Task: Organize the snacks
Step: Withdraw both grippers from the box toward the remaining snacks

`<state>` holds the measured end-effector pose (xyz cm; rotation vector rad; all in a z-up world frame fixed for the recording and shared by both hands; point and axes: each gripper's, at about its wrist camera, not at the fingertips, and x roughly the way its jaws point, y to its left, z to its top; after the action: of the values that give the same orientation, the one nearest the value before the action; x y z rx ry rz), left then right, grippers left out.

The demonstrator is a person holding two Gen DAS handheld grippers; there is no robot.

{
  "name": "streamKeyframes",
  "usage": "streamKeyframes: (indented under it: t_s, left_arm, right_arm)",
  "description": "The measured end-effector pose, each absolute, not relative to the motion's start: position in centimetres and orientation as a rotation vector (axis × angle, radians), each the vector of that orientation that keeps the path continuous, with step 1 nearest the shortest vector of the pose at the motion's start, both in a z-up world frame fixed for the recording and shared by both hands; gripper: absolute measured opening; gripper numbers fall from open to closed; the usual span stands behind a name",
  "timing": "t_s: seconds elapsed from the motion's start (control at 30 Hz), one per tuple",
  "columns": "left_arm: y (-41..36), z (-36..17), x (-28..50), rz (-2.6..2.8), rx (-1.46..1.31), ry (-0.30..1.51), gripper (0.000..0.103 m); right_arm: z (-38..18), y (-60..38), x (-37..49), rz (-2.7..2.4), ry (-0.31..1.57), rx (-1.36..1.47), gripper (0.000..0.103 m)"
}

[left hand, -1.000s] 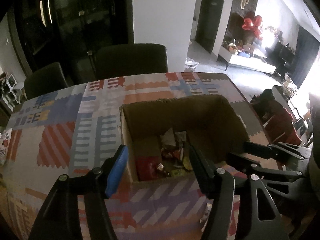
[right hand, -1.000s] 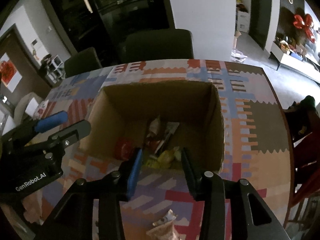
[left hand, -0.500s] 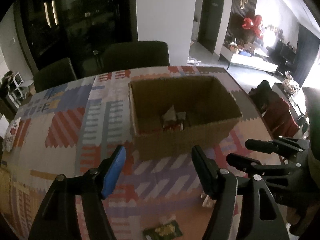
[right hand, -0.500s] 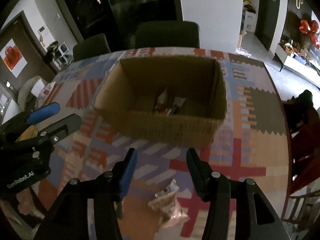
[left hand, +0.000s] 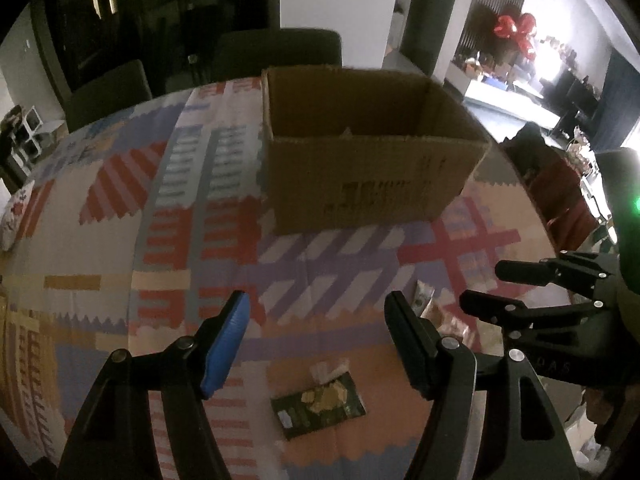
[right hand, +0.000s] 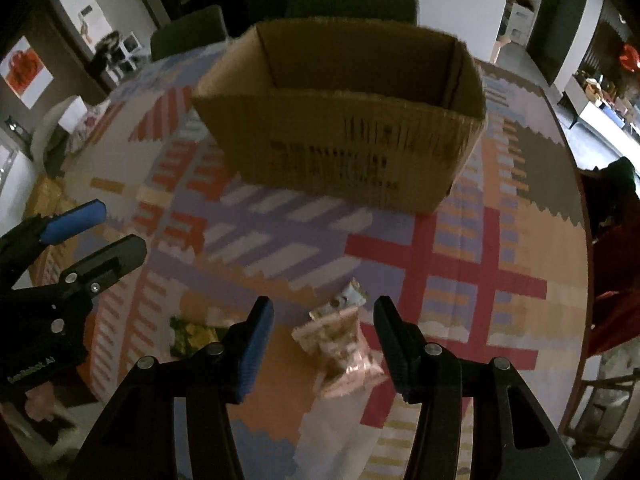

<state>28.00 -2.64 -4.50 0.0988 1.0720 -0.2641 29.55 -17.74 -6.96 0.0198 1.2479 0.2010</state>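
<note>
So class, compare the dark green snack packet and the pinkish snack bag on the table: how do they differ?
The dark green packet lies flat; the pinkish bag looks crumpled and puffy. The green packet lies in front of the left gripper; the pinkish bag lies between the right gripper fingers' line. Both lie on the patterned tablecloth, outside the cardboard box.

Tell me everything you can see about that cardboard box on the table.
The cardboard box is plain brown corrugated card, rectangular, standing upright with its top open; no flaps show. Blurred dark print marks the side facing the cameras. It sits directly on the patchwork-patterned tablecloth, toward the far side, near dark chairs. From this low angle only the bare inner walls show, not the bottom. Nothing else touches it: both grippers and two loose snack packets lie nearer the cameras, apart from it.
</note>
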Motion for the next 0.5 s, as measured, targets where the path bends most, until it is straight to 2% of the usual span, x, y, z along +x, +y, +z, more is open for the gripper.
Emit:
streamKeyframes:
  t_s: [0.2, 0.5]
  left_arm:
    - [-2.8, -7.3, 28.0, -0.262, 0.093, 1.161, 0.069]
    - [-3.0, -13.1, 28.7, -0.289, 0.006, 1.389, 0.069]
  right_arm:
    - [-9.4, -18.0, 29.1, 0.21, 1.325, 0.017, 0.053]
    - [-13.7, -18.1, 29.7, 0.206, 1.474, 0.023, 0.053]
